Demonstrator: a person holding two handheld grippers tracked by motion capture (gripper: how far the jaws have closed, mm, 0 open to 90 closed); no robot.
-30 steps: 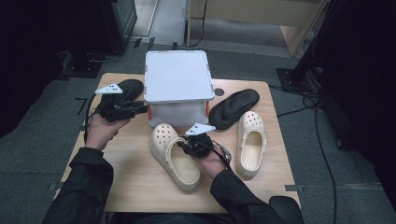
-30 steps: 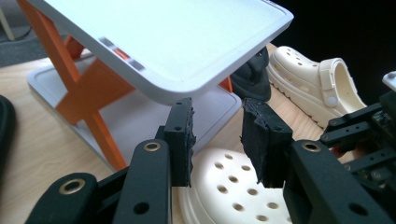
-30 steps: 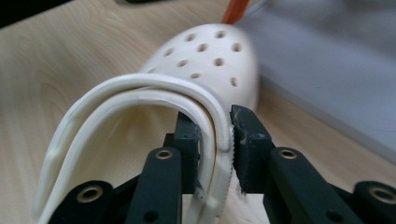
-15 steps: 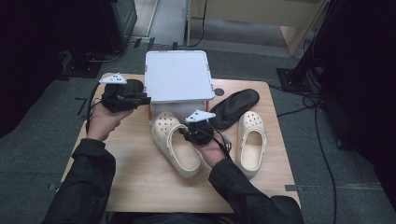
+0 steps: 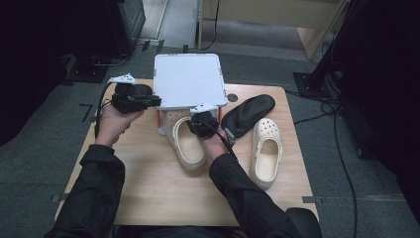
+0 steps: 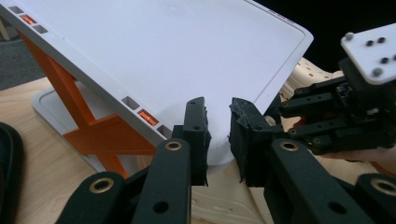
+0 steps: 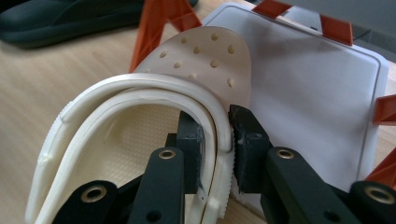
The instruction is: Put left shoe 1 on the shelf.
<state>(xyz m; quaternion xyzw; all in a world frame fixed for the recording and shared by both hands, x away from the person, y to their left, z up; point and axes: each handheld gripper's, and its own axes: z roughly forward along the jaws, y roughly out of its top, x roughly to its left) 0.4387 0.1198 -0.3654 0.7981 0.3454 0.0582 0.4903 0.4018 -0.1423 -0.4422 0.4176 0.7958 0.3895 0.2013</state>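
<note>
A white two-level rack (image 5: 187,79) with orange legs stands at the back middle of the table. My right gripper (image 5: 196,126) is shut on the side rim of a cream clog (image 5: 188,148). That clog's holed toe (image 7: 205,60) lies on the rack's bottom plate (image 7: 308,93), under the top. My left gripper (image 5: 156,101) is at the top plate's front-left corner (image 6: 163,46). Its jaws have just been closing, and the left gripper (image 6: 218,109) now shows a narrow gap with the white corner in it. I cannot tell whether the pads press on it.
A second cream clog (image 5: 266,148) lies to the right, toe away from me. A black shoe (image 5: 247,113) lies slantwise between it and the rack. Another black shoe (image 5: 142,89) sits behind my left gripper by the rack's left side. Bare wood (image 5: 163,193) stretches toward the table's front edge.
My right gripper carried the cream clog forward, so its toe now sits under the rack's top. My left gripper moved right from the black shoe to the rack's corner, and its jaws narrowed.
</note>
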